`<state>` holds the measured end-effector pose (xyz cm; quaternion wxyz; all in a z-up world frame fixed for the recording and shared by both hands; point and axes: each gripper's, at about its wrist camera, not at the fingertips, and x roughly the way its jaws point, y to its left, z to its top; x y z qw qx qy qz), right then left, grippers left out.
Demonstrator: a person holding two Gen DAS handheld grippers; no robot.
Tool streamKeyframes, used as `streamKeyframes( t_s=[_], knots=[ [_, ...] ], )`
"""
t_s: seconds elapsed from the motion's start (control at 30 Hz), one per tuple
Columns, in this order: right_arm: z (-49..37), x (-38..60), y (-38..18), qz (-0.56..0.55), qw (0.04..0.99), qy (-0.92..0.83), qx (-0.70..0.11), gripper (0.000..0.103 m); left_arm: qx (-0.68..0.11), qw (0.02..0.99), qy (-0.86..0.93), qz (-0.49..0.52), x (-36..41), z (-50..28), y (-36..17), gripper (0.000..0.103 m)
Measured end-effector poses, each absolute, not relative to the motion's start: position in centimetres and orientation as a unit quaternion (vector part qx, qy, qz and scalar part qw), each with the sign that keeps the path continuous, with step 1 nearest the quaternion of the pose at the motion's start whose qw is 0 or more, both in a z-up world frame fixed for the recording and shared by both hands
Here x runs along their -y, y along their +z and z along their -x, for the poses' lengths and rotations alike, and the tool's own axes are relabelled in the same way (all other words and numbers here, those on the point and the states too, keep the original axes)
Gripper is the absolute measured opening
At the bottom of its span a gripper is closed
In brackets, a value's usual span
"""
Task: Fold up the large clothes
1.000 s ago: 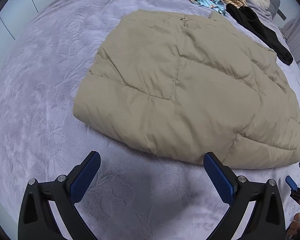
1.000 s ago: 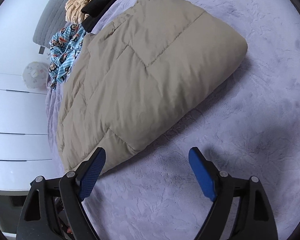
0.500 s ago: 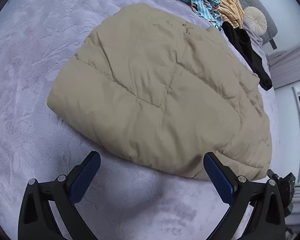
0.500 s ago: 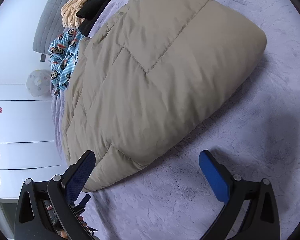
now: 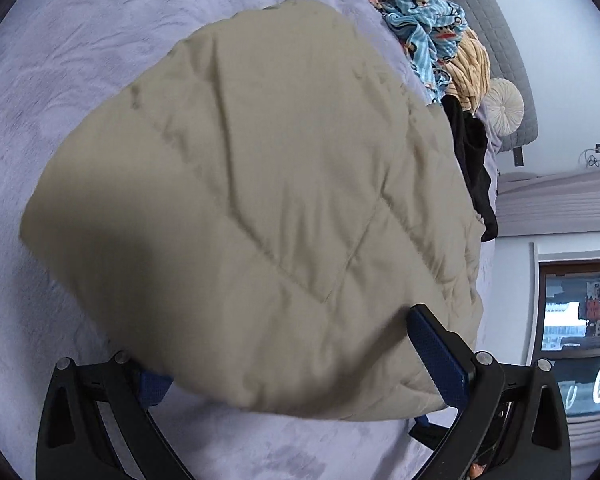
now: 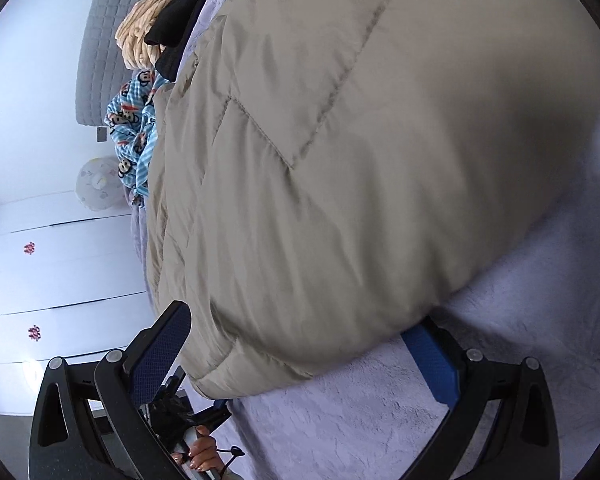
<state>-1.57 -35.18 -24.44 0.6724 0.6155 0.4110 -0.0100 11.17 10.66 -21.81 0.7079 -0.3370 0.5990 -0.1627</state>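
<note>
I have the tan quilted coat (image 5: 260, 208) already folded into a thick bundle on the lavender bed (image 5: 60, 80), and with both the left gripper (image 5: 296, 364) and right gripper (image 6: 300, 356) spread wide astride its near edge, unclamped, one last fold-over seems left.

No legible text, label, brand or number. Red marks on the white wardrobe doors (image 6: 40, 288) are too small to read.
</note>
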Motion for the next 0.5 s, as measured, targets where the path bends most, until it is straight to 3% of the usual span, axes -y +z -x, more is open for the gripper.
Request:
streamKeyframes(
  t_s=[0.23,0.33,0.37,0.4,0.43,0.47,0.5],
  knots=[
    [-0.6,35.9,-25.9,-0.666,0.646,0.0,-0.372,0.103,-0.587,0.718,-0.128,0.35,-9.7,-14.1,-22.8,0.1],
    [-0.4,35.9,-26.3,-0.676,0.636,-0.01,-0.373,0.1,-0.58,0.716,-0.138,0.362,-10.5,-14.0,-23.0,0.05],
    [-0.3,35.9,-26.3,-0.674,0.634,-0.017,-0.378,0.088,-0.575,0.71,-0.154,0.376,-10.8,-13.9,-22.9,0.034],
    [-0.1,36.0,-26.3,-0.67,0.633,-0.025,-0.387,0.073,-0.57,0.713,-0.158,0.377,-10.7,-14.1,-22.5,0.027],
    [0.1,36.0,-26.3,-0.674,0.63,-0.019,-0.386,0.051,-0.565,0.719,-0.166,0.37,-10.7,-14.0,-22.0,0.024],
    [0.3,36.1,-26.1,-0.675,0.631,-0.016,-0.381,0.039,-0.561,0.729,-0.173,0.353,-10.4,-14.0,-21.2,0.021],
    [0.4,36.0,-25.6,-0.671,0.636,-0.012,-0.38,0.035,-0.555,0.744,-0.18,0.328,-9.9,-13.8,-20.1,0.02]
  ],
)
